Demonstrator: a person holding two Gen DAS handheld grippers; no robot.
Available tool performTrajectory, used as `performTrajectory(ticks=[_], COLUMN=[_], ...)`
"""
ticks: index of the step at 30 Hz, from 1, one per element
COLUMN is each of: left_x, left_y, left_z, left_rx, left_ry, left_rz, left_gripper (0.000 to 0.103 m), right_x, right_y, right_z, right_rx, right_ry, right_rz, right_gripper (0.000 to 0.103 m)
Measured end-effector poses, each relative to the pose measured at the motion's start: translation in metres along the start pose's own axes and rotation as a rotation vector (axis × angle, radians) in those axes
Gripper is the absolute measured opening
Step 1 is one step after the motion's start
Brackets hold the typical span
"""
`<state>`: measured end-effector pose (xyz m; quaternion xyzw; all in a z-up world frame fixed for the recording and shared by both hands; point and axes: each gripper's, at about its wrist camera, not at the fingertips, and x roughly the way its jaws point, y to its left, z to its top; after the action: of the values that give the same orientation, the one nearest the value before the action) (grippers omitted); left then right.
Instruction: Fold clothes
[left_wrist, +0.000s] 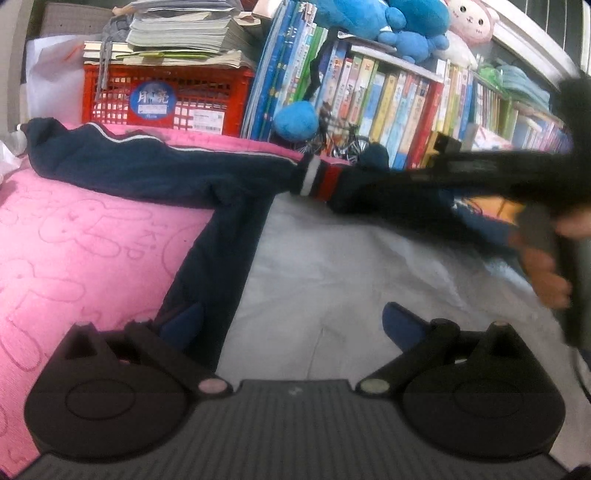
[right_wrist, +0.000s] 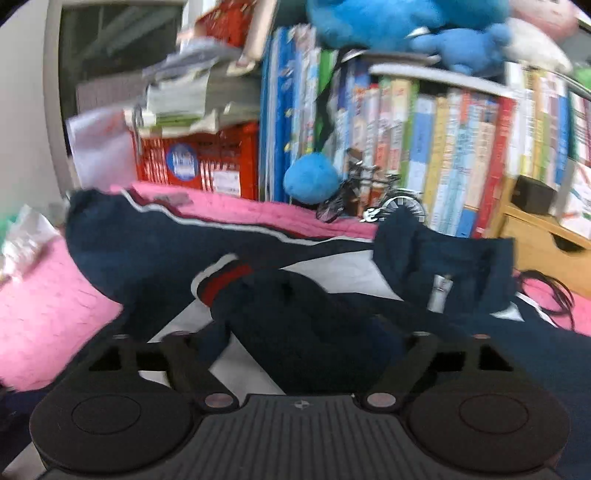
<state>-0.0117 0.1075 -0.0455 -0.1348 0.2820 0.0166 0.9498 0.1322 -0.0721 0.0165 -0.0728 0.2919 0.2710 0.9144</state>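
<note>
A navy jacket with white piping and a white front panel lies across a pink blanket. My left gripper is open and empty above the jacket's hem; its blue-padded fingers stand wide apart. My right gripper shows in the left wrist view, blurred, at the sleeve's striped cuff. In the right wrist view the right gripper is buried in the navy sleeve, with the red and white cuff just ahead. Its fingertips are hidden. The jacket's collar stands to the right.
A red plastic crate with stacked papers, a shelf of upright books, blue plush toys and a small model bicycle line the far edge. A wooden drawer unit stands at the right.
</note>
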Motion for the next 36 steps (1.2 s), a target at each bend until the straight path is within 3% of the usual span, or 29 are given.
performTrajectory(ticks=[2,5,9,11,13,15,18,21,23,25,27,29,33,34,36], left_x=[-0.004,-0.011,-0.015,-0.008,0.012,0.043,0.091,0.114,0.117,0.122,0.132,0.136,0.150,0.155,0.160], left_y=[0.011,0.023,0.005,-0.011,-0.027,-0.037,-0.047,-0.053,-0.055,-0.051,-0.040,-0.033,-0.043,-0.049,-0.060], left_z=[0.001,0.016,0.058,0.078,0.090,0.094,0.088,0.078,0.075,0.080,0.086,0.089,0.089,0.089,0.090], left_rx=[-0.059,-0.122,0.005,0.076,0.127,0.149,0.144,0.145,0.139,0.071,-0.073,-0.165,-0.156,-0.124,-0.061], left_ry=[-0.001,0.018,-0.042,-0.090,-0.130,-0.108,0.015,0.064,0.059,0.071,0.112,0.089,0.071,0.068,0.053], left_rz=[-0.047,-0.096,-0.083,-0.060,-0.058,0.004,0.108,0.149,0.136,0.065,-0.005,-0.021,-0.001,0.018,0.037], left_gripper=[0.103,0.103,0.103,0.103,0.103,0.103,0.101,0.101,0.102,0.103,0.103,0.103,0.103,0.100,0.054], right_x=[-0.024,-0.058,-0.084,-0.099,-0.115,-0.126,-0.126,-0.119,-0.112,-0.105,-0.099,-0.094,-0.088,-0.086,-0.083], right_y=[-0.019,-0.047,-0.088,-0.114,-0.137,-0.151,-0.143,-0.126,-0.121,-0.122,-0.127,-0.129,-0.130,-0.130,-0.131], right_z=[-0.008,-0.030,-0.064,-0.073,-0.079,-0.086,-0.099,-0.112,-0.118,-0.120,-0.120,-0.121,-0.123,-0.124,-0.125], right_rx=[0.000,-0.061,-0.109,-0.034,0.064,0.108,-0.052,-0.213,-0.248,-0.232,-0.197,-0.171,-0.160,-0.159,-0.154], right_ry=[-0.027,-0.031,0.030,0.028,0.000,-0.022,-0.005,0.002,0.008,0.015,0.023,0.029,0.038,0.041,0.047], right_rz=[-0.069,-0.245,-0.453,-0.500,-0.511,-0.529,-0.573,-0.574,-0.558,-0.543,-0.544,-0.547,-0.535,-0.537,-0.547], right_gripper=[0.097,0.098,0.098,0.099,0.100,0.100,0.100,0.101,0.101,0.101,0.101,0.101,0.101,0.101,0.101])
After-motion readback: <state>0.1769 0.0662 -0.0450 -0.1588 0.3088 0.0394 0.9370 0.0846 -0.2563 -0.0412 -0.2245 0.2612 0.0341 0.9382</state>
